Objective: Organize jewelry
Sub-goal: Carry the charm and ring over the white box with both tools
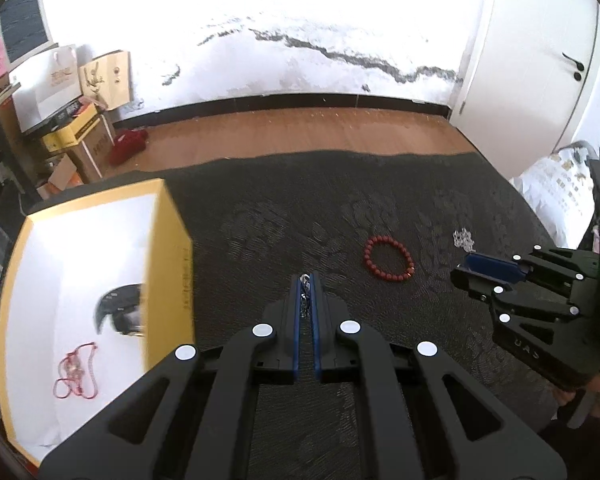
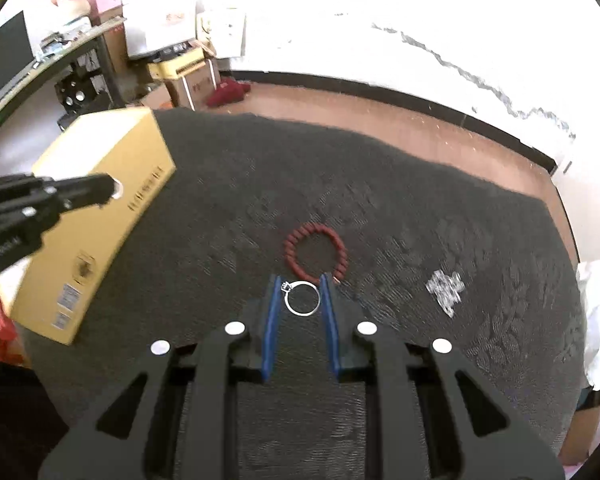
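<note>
On the dark patterned bench (image 1: 380, 184), the yellow box (image 1: 172, 240) already holds a red cord necklace (image 1: 76, 372). The left gripper (image 1: 306, 280) is pinched on a small silver chain (image 1: 305, 292), judged bound for the box. The right gripper (image 2: 300, 280) has its jaws part-open either side of a silver ring (image 2: 302, 298), whether touching is unclear. Left on the bench: a red bead bracelet (image 2: 316, 252) just beyond and a silver chain heap (image 2: 444, 288); nothing blocks the way

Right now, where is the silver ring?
In the right wrist view the ring sits between the fingers of the right claw, over the dark cloth, just in front of the red bracelet.
</note>
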The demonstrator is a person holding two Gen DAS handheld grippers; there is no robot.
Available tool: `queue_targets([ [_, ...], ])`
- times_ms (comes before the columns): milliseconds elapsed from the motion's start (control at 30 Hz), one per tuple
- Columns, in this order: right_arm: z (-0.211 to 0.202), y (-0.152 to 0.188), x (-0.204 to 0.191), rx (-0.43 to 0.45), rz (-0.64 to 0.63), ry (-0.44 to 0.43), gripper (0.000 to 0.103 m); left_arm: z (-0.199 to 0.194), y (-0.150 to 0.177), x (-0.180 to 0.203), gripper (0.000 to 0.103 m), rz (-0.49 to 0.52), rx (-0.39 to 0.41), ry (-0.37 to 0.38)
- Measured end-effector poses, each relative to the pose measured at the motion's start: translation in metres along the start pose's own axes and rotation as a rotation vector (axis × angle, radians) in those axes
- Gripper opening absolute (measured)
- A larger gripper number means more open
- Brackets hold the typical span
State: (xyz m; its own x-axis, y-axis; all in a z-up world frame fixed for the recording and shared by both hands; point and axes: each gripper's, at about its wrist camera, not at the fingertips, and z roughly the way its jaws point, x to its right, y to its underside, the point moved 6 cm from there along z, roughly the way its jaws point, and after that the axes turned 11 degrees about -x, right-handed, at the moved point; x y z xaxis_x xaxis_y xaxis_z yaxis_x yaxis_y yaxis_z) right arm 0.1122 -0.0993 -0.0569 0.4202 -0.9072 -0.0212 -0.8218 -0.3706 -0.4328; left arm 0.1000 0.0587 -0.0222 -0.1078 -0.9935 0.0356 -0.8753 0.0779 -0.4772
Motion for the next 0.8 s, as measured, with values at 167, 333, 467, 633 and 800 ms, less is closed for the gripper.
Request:
queue_targets([
  [167, -0.020, -0.023, -0.047, 0.035, -0.047, -0.023, 0.021, -0.029, 0.004, -0.037, 0.004, -0.065, 0.040, -0.029],
  [333, -0.025, -0.042, -0.104, 0.048, -0.118, -0.060, 0.021, -0.047, 0.018, -0.082, 0.004, -0.127, 0.049, -0.068],
  [467, -0.024, -0.054, -0.150, 0.050, -0.168, -0.089, 0.021, -0.056, 0.031, -0.118, 0.004, -0.164, 0.051, -0.106],
  [633, -0.017, -0.067, -0.205, 0.047, -0.223, -0.117, 0.021, -0.065, 0.050, -0.169, 0.004, -0.215, 0.057, -0.168],
  [800, -0.004, -0.072, -0.251, 0.030, -0.265, -0.130, 0.021, -0.065, 0.067, -0.215, 0.004, -0.278, 0.053, -0.225],
])
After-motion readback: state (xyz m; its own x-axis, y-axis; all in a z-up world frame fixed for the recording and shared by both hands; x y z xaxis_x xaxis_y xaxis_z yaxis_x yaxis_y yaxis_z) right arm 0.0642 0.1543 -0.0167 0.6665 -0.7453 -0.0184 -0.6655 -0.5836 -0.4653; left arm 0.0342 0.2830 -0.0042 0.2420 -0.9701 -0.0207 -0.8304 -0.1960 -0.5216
